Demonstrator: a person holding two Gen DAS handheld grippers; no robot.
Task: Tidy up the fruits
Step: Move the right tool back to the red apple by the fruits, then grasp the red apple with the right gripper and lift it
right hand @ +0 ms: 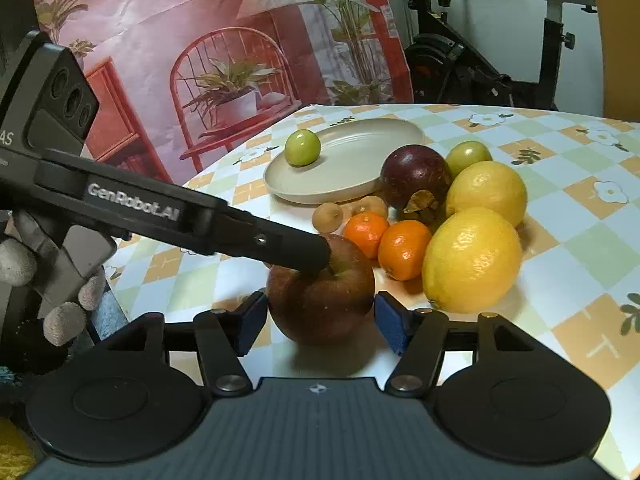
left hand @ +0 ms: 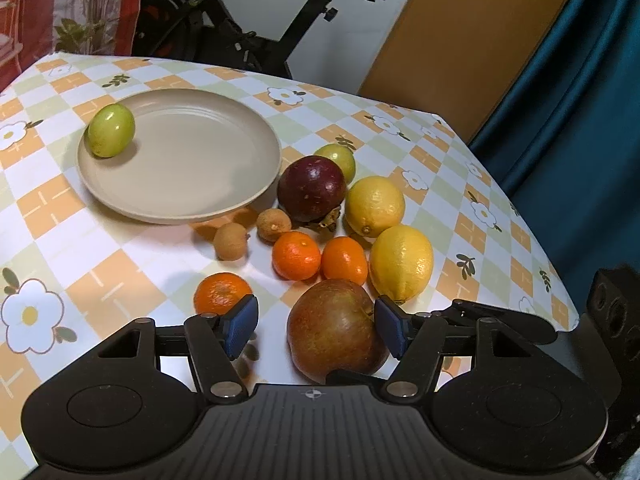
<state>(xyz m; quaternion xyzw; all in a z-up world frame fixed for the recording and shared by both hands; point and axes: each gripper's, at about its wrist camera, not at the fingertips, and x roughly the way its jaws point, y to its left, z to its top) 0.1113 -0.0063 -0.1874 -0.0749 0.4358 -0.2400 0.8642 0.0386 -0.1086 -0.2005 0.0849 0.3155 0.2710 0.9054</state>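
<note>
A red-brown apple (left hand: pixel 332 332) sits on the checked tablecloth between the pads of both grippers. My left gripper (left hand: pixel 316 328) is open: its right pad is at the apple's edge and its left pad stands well clear, beside a mandarin (left hand: pixel 222 293). My right gripper (right hand: pixel 320 322) brackets the apple (right hand: pixel 320 300) with both pads close to its sides, and reads as open. The left gripper's finger (right hand: pixel 296 250) lies across the apple's top. A beige plate (left hand: pixel 192 160) holds one green fruit (left hand: pixel 111 130).
Two lemons (left hand: pixel 401 262), two mandarins (left hand: pixel 296 255), two longans (left hand: pixel 231 241), a dark purple fruit (left hand: pixel 312 188) and a second green fruit (left hand: pixel 338 160) cluster right of the plate. The table edge (left hand: pixel 520 200) falls to a teal curtain. A gloved hand (right hand: pixel 60 292) holds the left gripper.
</note>
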